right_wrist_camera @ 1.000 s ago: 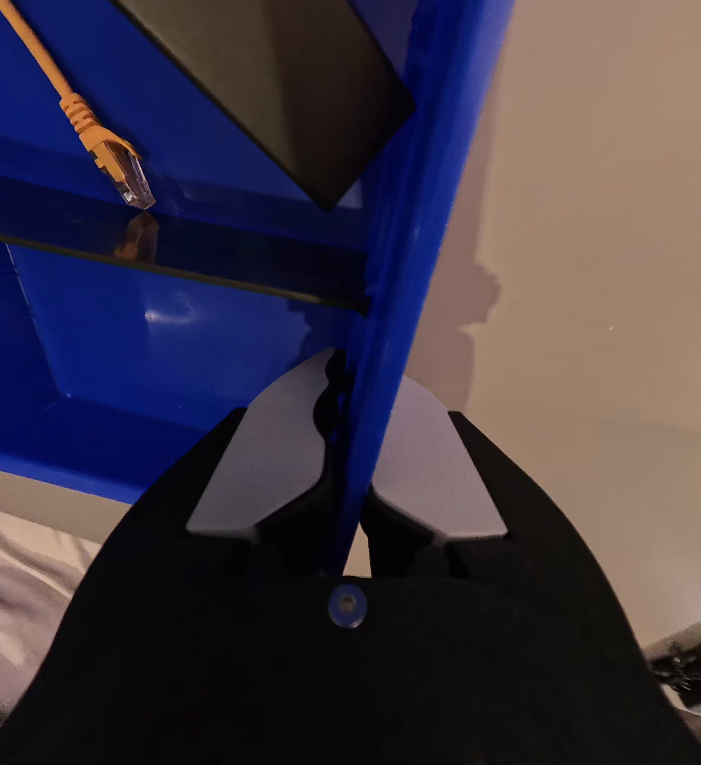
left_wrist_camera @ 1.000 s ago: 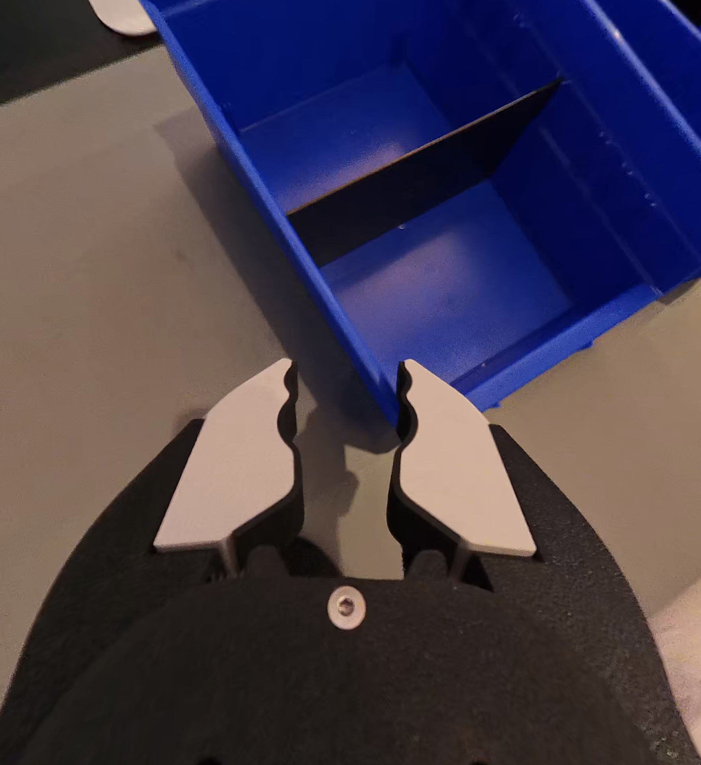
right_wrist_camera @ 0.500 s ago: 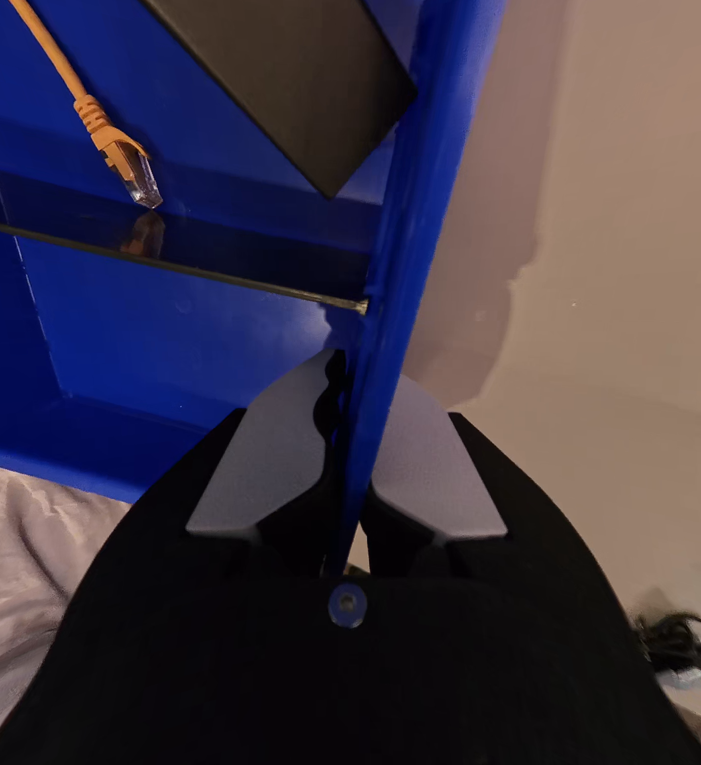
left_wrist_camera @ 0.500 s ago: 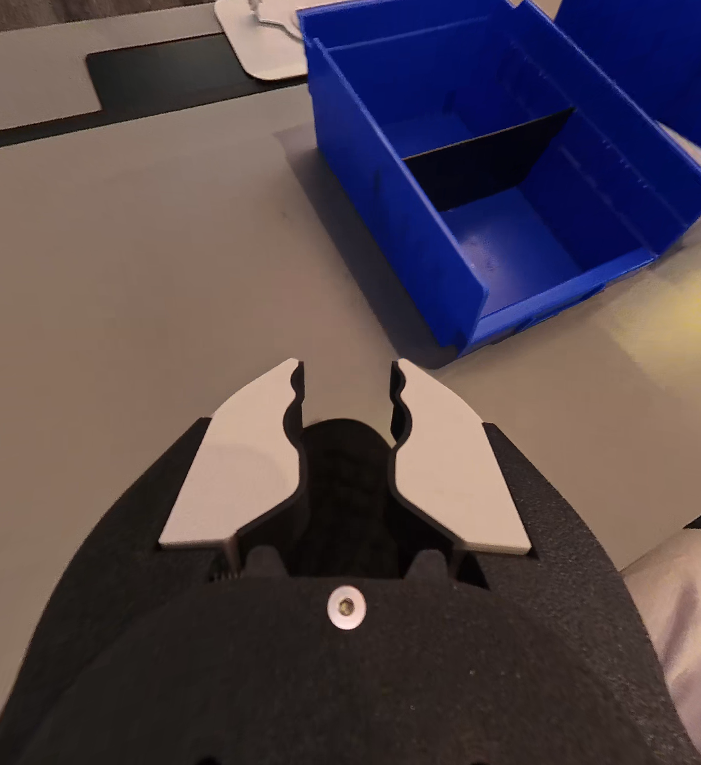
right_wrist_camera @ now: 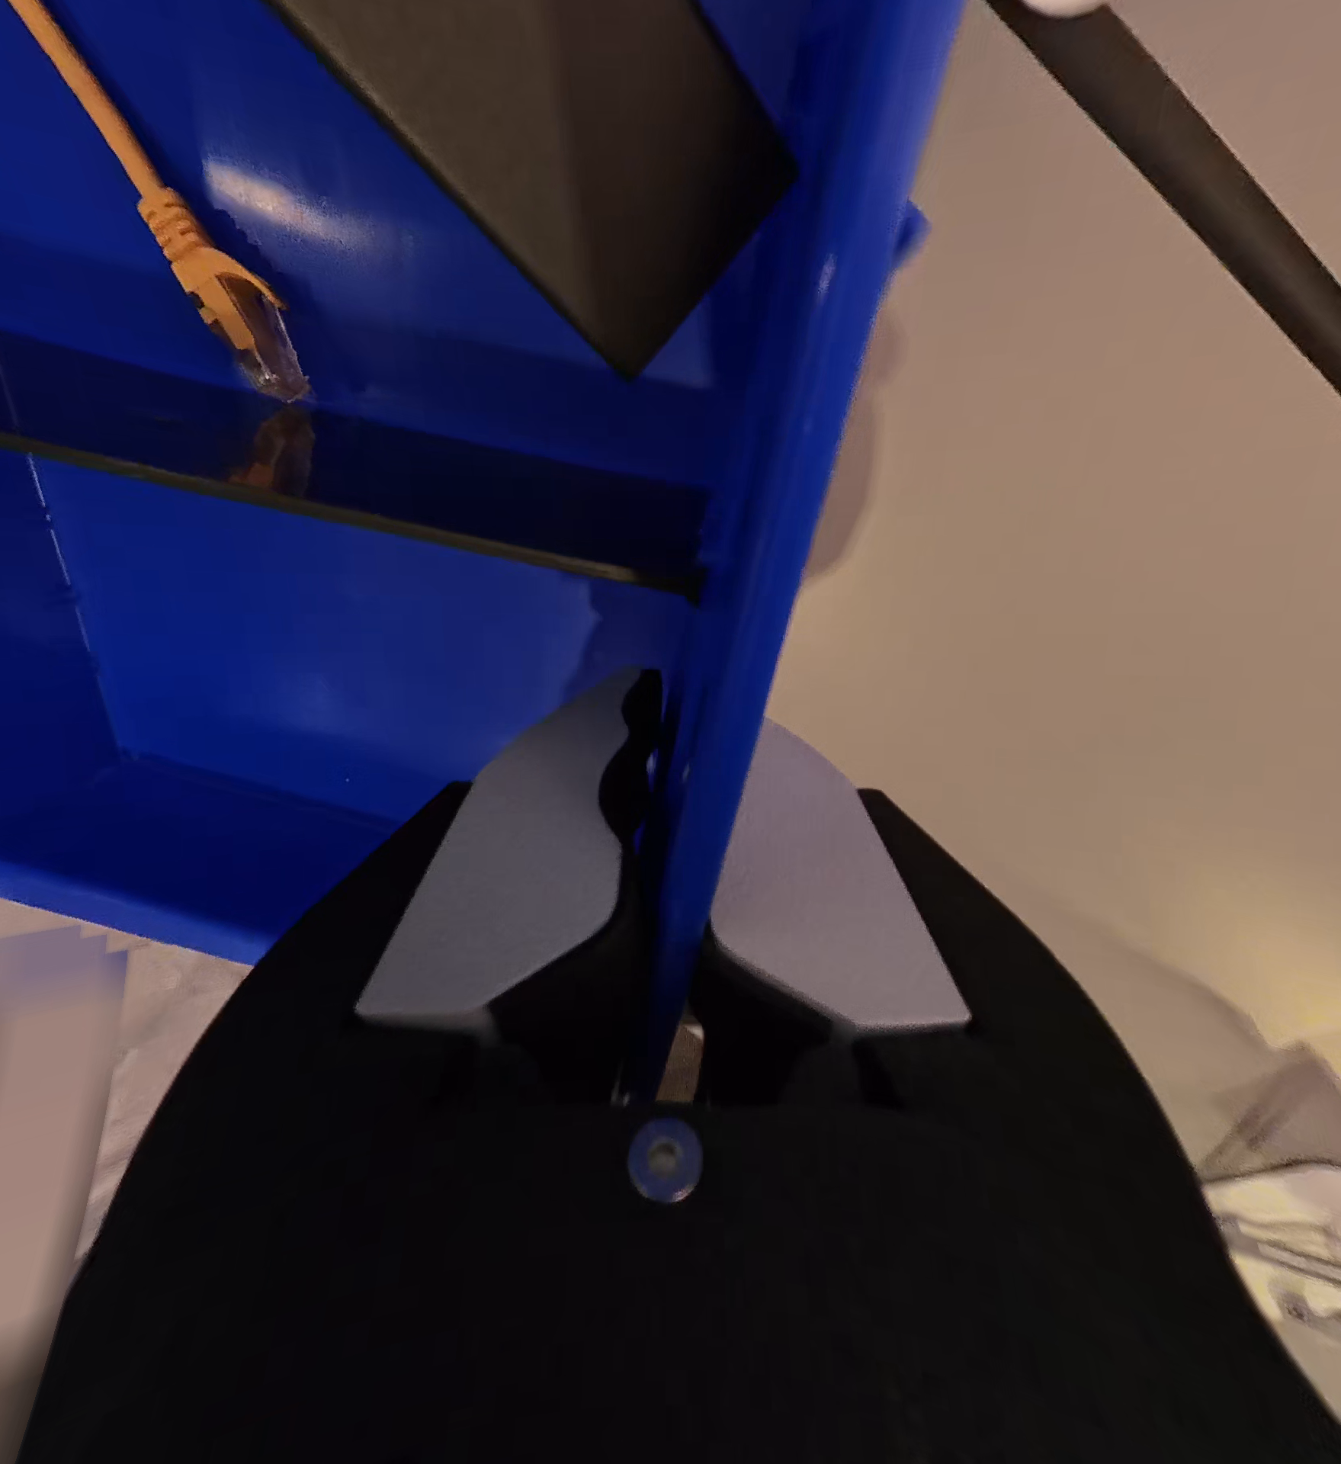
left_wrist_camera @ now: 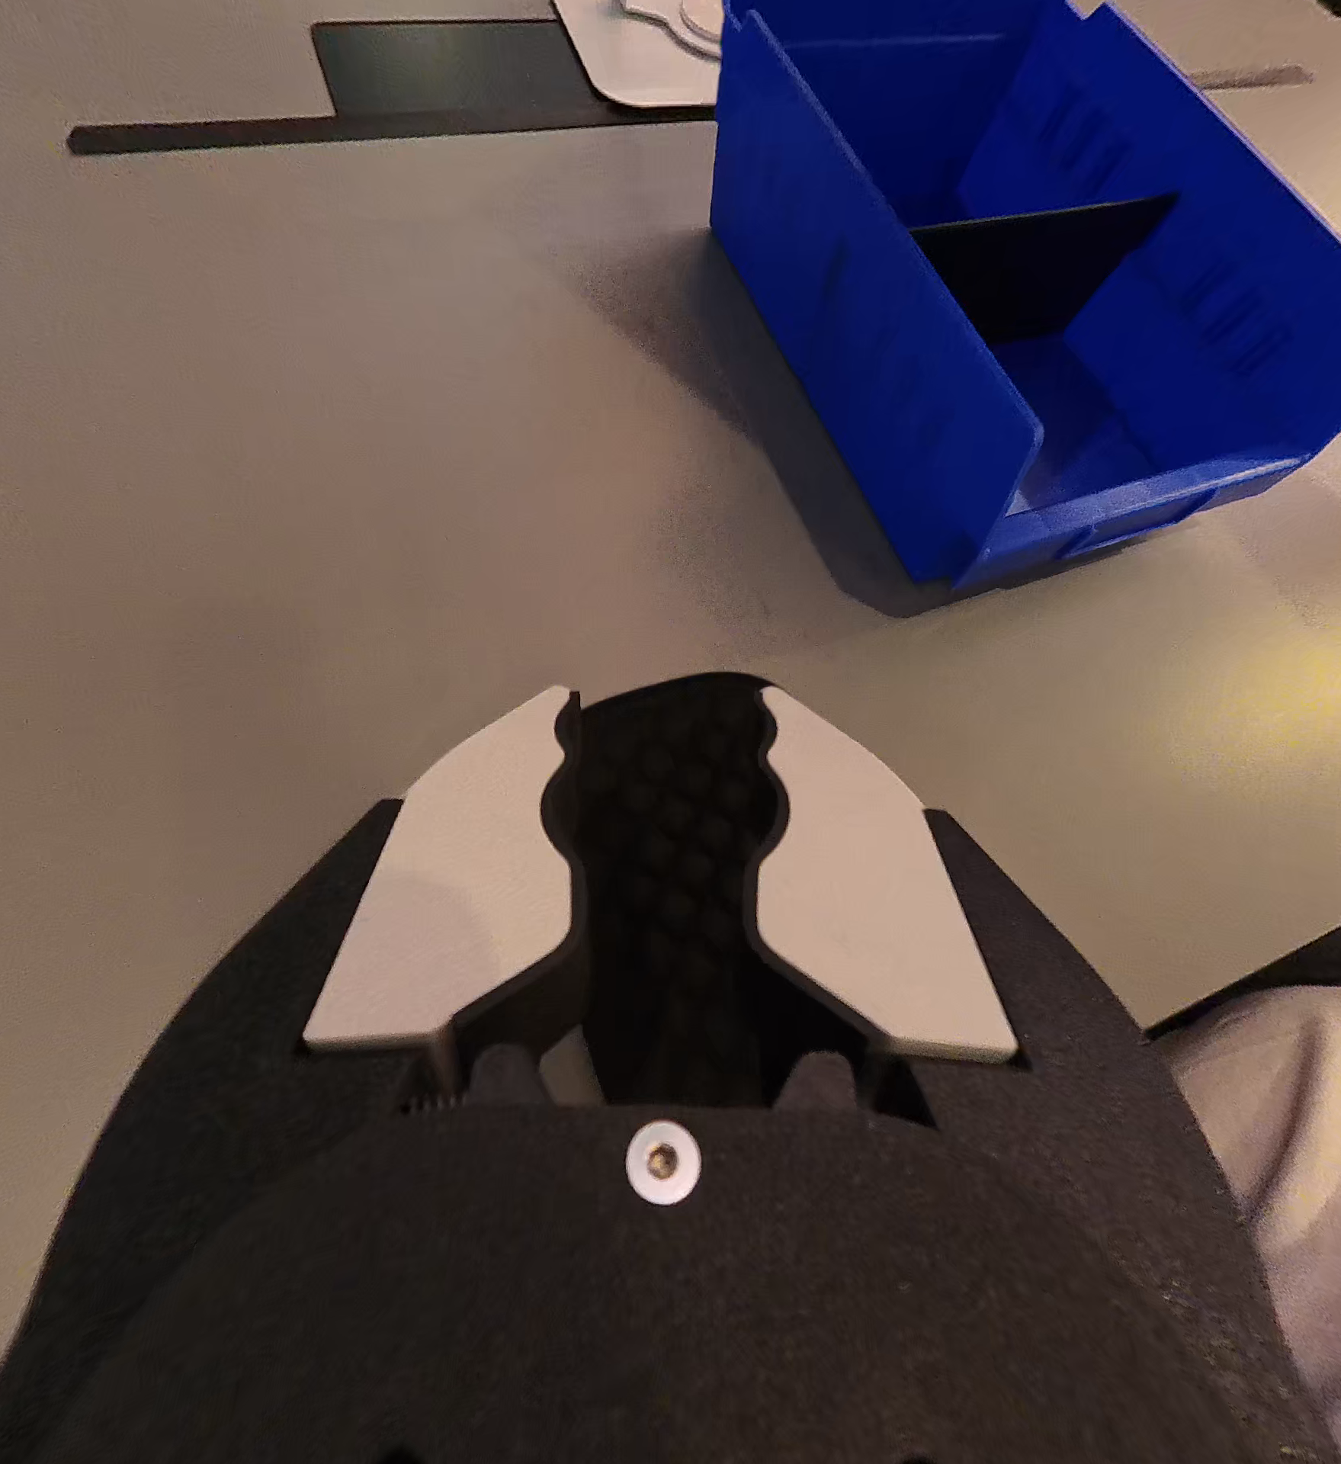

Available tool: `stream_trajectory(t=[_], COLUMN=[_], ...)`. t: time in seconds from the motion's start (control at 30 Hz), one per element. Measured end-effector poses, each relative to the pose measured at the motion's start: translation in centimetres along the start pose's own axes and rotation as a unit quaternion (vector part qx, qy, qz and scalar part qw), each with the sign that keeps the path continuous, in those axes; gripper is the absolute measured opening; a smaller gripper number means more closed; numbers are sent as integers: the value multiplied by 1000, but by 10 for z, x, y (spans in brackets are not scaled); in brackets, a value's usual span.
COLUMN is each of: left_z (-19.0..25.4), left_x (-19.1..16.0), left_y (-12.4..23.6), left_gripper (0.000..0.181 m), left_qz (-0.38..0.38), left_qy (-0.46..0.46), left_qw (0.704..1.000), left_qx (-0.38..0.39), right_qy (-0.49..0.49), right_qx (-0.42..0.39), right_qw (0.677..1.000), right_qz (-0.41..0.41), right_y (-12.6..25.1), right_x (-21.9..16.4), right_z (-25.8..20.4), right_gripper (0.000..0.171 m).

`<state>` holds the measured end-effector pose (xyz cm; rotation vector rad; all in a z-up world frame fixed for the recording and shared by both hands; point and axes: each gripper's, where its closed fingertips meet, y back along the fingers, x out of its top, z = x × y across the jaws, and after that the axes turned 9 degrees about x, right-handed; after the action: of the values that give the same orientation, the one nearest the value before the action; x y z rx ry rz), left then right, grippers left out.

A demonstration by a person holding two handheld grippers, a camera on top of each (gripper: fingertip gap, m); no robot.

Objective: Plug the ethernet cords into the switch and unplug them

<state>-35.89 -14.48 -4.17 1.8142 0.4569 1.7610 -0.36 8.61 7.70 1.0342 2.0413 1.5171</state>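
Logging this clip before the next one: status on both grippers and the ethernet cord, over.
Left gripper open, empty, over bare table. Right gripper shut on blue bin wall. Orange ethernet cord loose inside the bin, unplugged. Switch not identifiable.

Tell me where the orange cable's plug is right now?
In the right wrist view, upper left: the orange cable's plug lies inside the blue bin, touching its black divider.

Dim, warm light is washing over both views. The blue bin [left_wrist_camera: 873,333] is throwing a soft shadow leftward on the table [left_wrist_camera: 255,475], and a yellowish glow is showing at right. In the right wrist view, glare is streaking the bin's wall [right_wrist_camera: 279,206]; edges are smearing and bending.
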Motion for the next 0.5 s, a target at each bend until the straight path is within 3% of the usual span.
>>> stream_trajectory(t=[0.23,0.5], left_z=[-34,-81], left_x=[-19,-35], left_y=[23,57], left_gripper=[40,38], left_qz=[14,32], left_qy=[41,73], left_qw=[999,994], left_qx=[15,69], right_qy=[41,20], right_qx=[66,84], right_qw=[997,995], right_qz=[-21,-50], right_y=[-105,-221], right_x=[100,163], right_z=[-102,-170], right_gripper=[4,4])
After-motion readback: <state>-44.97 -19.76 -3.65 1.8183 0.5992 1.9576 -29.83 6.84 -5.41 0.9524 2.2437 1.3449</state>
